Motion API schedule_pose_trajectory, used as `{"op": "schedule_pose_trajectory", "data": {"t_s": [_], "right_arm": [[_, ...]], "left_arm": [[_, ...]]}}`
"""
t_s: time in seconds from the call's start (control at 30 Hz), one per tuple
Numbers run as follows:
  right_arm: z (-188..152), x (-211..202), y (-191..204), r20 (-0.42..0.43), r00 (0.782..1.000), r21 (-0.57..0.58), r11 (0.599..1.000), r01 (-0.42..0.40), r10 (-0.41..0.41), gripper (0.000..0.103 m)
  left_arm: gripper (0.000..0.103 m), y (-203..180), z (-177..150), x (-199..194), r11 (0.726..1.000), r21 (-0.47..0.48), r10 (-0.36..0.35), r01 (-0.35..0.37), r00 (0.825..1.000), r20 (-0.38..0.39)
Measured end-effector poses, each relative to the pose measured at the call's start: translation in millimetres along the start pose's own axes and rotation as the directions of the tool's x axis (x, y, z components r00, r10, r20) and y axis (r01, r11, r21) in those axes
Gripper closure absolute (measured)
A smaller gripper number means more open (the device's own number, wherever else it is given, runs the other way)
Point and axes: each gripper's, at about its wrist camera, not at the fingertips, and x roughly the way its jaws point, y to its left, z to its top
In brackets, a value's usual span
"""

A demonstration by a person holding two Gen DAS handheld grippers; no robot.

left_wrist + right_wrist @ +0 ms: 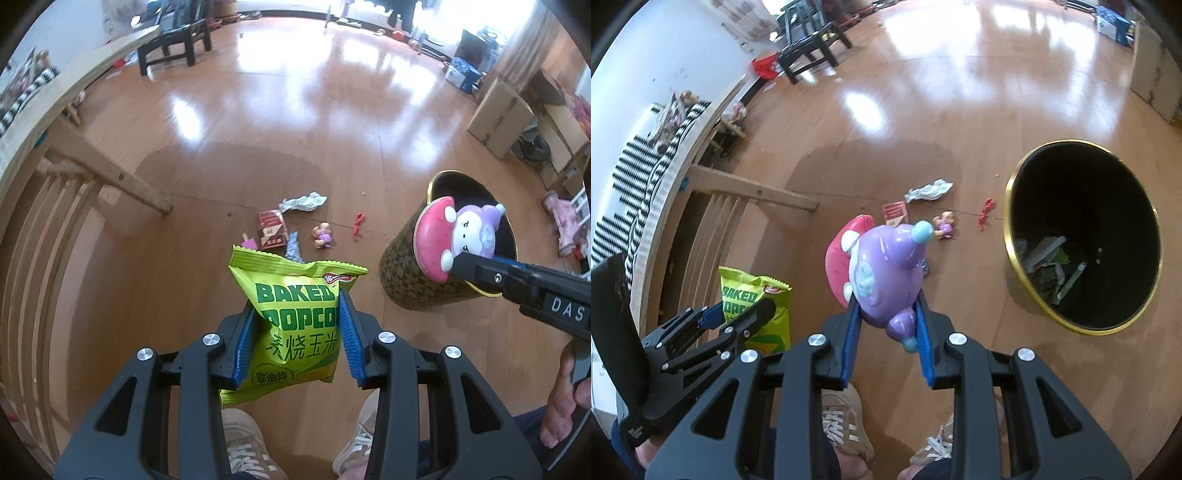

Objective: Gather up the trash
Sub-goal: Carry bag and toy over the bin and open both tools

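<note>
My left gripper (297,302) is shut on a green popcorn bag (295,317) and holds it above the floor; the bag also shows in the right wrist view (753,299). My right gripper (886,299) is shut on a purple and pink mushroom toy (882,273), seen in the left wrist view (458,236) in front of the bin. The black bin with a gold rim (1008,206) stands on the floor to the right, with some trash inside. On the floor lie crumpled foil (303,202), a red box (272,228), a small figure (322,236) and a red scrap (357,226).
A wooden bench frame (110,173) stands at the left. A dark chair (173,44) is far back. Cardboard boxes (498,118) and a pink toy (565,221) are at the right. My shoes (247,443) are below the grippers.
</note>
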Motion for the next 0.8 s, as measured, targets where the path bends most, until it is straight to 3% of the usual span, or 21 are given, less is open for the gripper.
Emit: {"op": "schedule_pose_trajectory", "data": {"t_s": [0.27,0.47,0.8], "right_arm": [[14.4,-30.4,-75.1,0.054,0.996,0.135,0.989,0.064,-0.072,0.075],[26.2,-54.9,-134.9,0.086,0.987,0.26,0.959,0.112,-0.138,0.074],[41.8,-61.8,-171.6,0.091,0.976,0.325,0.932,0.158,-0.198,0.074]], "left_arm": [[0.062,-83.2,33.8,24.9,0.991,0.09,-0.098,0.098,0.995,-0.002],[0.062,-149.7,52.4,63.0,0.977,0.113,-0.178,0.184,0.982,-0.055],[0.062,-200.8,65.6,94.6,0.963,0.141,-0.219,0.23,0.972,-0.089]]}}
